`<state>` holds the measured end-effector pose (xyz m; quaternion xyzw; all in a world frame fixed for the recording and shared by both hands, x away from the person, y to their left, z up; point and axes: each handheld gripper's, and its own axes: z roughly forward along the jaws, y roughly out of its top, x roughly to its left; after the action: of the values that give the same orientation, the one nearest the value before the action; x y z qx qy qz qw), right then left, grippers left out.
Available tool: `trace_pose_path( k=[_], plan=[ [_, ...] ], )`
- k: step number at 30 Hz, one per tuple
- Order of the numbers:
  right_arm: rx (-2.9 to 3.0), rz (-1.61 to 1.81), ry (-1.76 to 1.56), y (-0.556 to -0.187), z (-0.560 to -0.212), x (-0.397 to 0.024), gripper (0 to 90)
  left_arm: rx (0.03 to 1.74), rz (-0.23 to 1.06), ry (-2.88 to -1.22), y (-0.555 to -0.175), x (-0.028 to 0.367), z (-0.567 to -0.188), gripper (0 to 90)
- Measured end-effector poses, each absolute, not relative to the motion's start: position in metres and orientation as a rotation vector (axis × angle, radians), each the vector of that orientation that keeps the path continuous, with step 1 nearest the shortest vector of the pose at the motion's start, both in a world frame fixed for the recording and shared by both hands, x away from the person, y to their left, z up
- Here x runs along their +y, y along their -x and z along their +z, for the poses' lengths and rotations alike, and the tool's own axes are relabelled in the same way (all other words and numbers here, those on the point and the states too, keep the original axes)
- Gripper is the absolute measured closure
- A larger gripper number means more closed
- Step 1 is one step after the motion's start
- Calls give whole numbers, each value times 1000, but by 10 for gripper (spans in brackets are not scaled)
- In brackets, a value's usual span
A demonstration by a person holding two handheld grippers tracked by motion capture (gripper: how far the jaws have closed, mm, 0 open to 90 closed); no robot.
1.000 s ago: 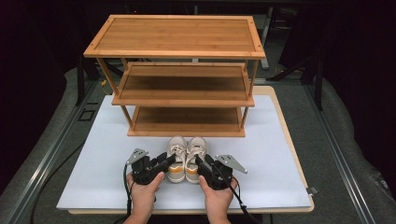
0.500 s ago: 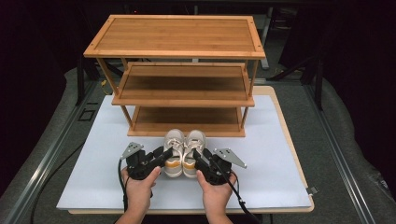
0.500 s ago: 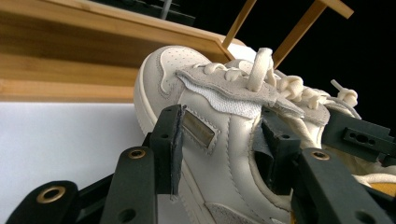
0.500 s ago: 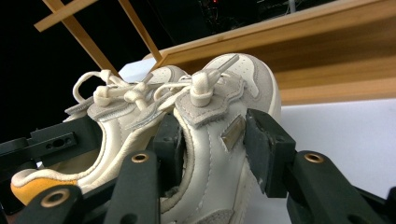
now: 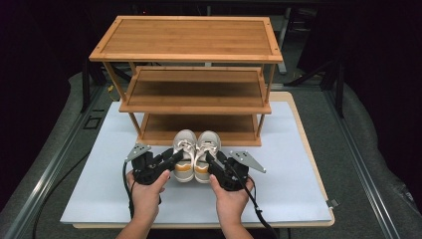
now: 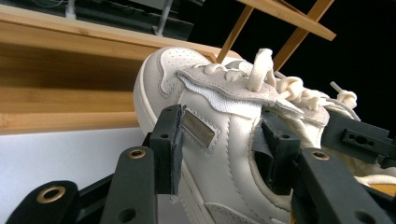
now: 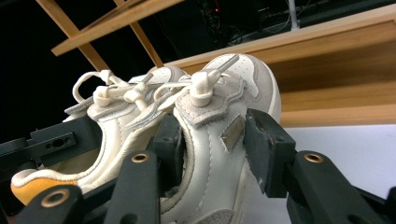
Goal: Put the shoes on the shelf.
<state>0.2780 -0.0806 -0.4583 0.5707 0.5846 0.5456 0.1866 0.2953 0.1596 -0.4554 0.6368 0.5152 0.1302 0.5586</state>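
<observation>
We see a pair of cream leather sneakers with orange heel patches, side by side at the lower centre of the high view, just in front of the bottom shelf of a three-tier bamboo shoe rack [image 5: 191,82] that stands on a pale blue table mat [image 5: 298,184]. Each shoe is clamped in its own tongs. The left gripper [image 5: 171,160] has one jaw on the outer side of the left sneaker [image 5: 183,149] and the other inside the shoe's opening, so it is closed on that side wall; in the left gripper view this shoe [image 6: 219,140] sits at centre, toe pointing towards the wooden shelf at upper left. The right gripper [image 5: 213,162] holds the right sneaker [image 5: 206,149] the same way, seen at the centre of the right gripper view [image 7: 219,140].

We judge the step to be carrying both shoes to a shelf. To do it well, we would keep both grips firm, hold the two hands level so the pair stays together, point the toes at the opening, clear the shelf's front edge, and set the soles down flat before letting go.
</observation>
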Motion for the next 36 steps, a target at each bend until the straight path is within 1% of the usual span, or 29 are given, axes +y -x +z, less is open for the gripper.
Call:
trace_pose_path(
  k=[11, 20, 27, 36],
  plan=[
    [1627, 1557, -1578, -279, -436, -81, 587, 1188, 332, -1497, -297, 160, -429, 565],
    [1629, 1549, -1583, -281, -421, -80, 586, 1186, 316, -1500, -300, 161, -415, 565],
    [1636, 1534, -1579, -281, -406, -79, 586, 1180, 330, -1500, -300, 162, -402, 565],
    [1637, 1552, -1573, -284, -397, -77, 587, 1178, 335, -1506, -302, 164, -391, 565]
  ],
)
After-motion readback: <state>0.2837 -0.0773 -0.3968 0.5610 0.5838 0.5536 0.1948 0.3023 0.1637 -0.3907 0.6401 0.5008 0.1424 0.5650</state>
